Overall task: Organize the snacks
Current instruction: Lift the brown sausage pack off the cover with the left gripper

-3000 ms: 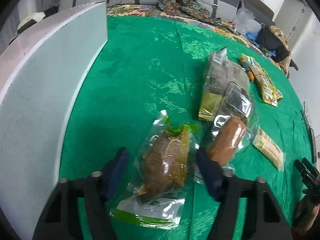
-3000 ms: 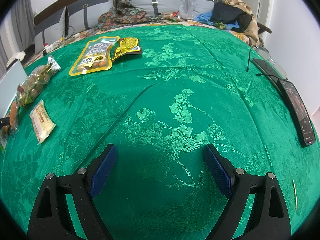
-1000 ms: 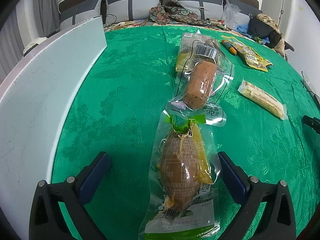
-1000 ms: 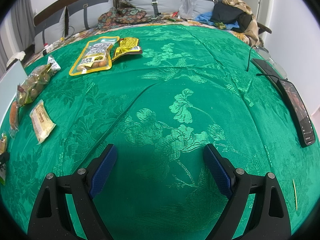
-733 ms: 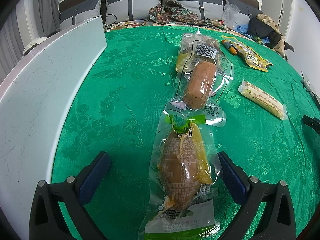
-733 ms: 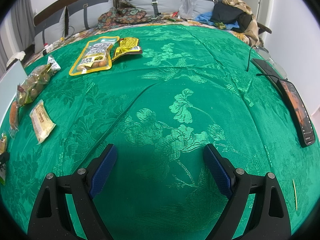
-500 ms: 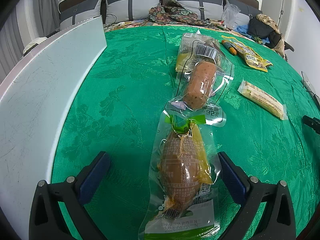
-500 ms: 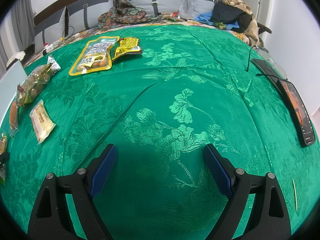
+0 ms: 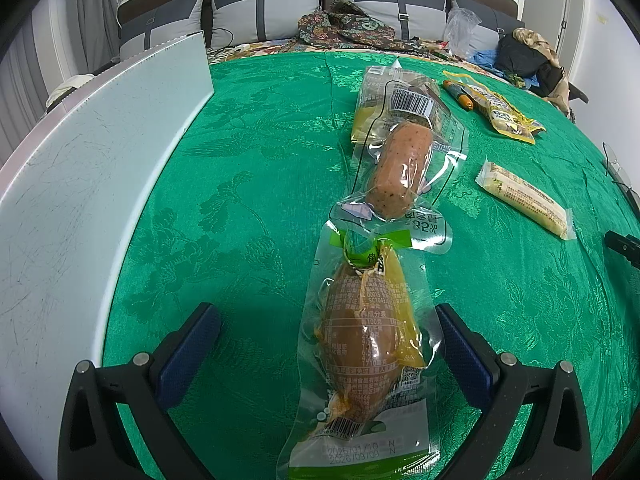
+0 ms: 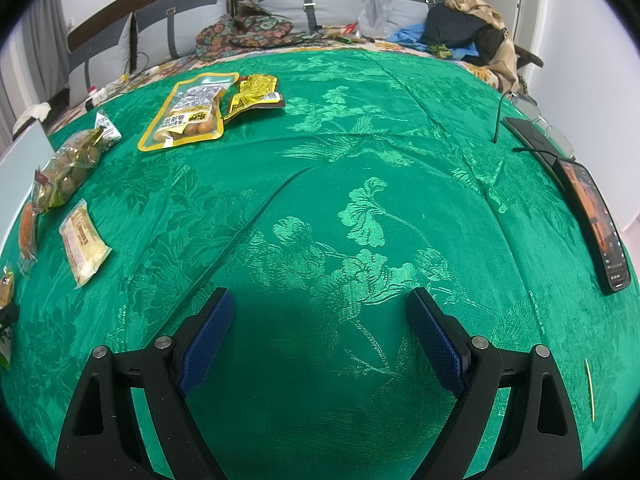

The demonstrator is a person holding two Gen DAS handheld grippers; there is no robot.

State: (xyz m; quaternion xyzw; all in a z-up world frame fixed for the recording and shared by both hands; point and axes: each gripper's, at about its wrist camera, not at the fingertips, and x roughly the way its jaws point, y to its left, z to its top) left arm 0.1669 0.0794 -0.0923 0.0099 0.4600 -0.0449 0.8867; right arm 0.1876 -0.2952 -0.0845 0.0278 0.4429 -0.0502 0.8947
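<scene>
Between our wide-open, empty left gripper [image 9: 328, 344], clear vacuum pack of brown meat [image 9: 366, 344] dated 2026/01/10, at 12 o'clock clear sausage pack [image 9: 400, 168] reading 85%, our right gripper [image 10: 320, 332] agape, empty over green brocade tablecloth [image 10: 360, 184].

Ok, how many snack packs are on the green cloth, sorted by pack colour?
Clear packs: 3
Yellow pouches: 2
Cream bar: 1
Total: 6
</scene>
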